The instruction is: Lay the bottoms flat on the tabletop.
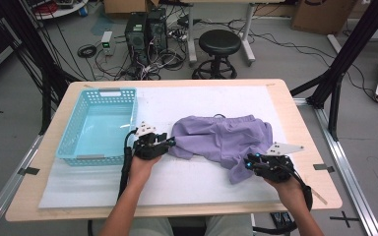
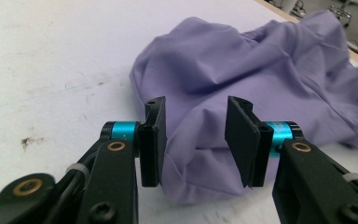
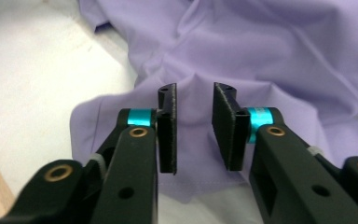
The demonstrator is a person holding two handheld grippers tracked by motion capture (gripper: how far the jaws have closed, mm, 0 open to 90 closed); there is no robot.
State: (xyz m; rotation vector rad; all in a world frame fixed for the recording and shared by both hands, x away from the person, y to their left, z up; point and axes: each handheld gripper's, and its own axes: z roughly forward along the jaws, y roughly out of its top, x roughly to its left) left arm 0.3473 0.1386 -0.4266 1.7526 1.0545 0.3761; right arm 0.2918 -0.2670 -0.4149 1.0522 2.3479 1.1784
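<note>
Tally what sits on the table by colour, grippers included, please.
Purple crumpled cloth garment: 1
Light blue plastic slotted basket: 1
White mat covering the table: 1
Black two-jaw grippers, left gripper and right gripper: 2
Total: 5

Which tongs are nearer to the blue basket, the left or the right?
Left. The left tongs sit just right of the blue basket; the right tongs are farther, beyond the purple cloth.
</note>
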